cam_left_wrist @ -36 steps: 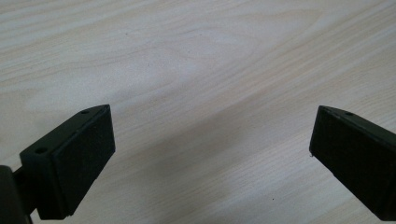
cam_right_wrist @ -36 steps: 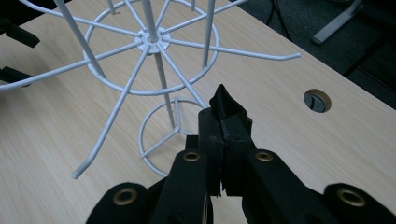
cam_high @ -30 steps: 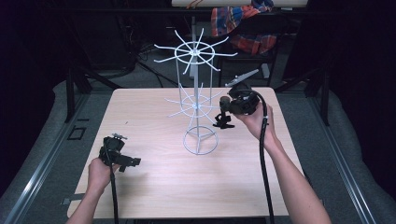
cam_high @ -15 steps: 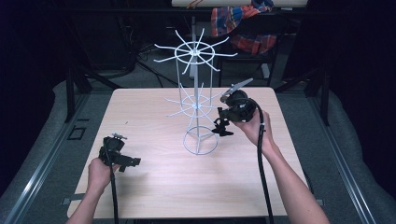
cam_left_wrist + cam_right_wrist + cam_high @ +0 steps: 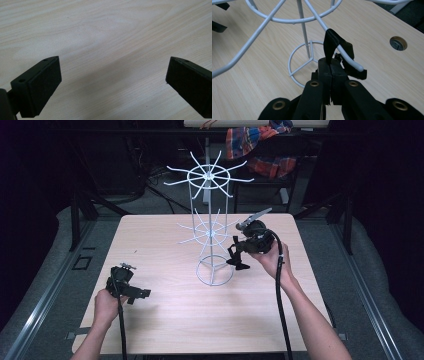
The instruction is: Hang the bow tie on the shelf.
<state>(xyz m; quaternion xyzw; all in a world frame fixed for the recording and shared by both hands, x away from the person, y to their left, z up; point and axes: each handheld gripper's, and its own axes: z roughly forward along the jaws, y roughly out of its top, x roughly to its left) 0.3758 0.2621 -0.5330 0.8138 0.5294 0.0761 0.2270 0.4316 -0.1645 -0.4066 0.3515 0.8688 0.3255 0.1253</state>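
I had lowered my right tongs (image 5: pixel 331 72), pinching a black strap (image 5: pixel 331 43) looped over a lower arm of the white wire rack (image 5: pixel 212 232), while my left tongs (image 5: pixel 112 82) stayed spread over the table (image 5: pixel 165 315)
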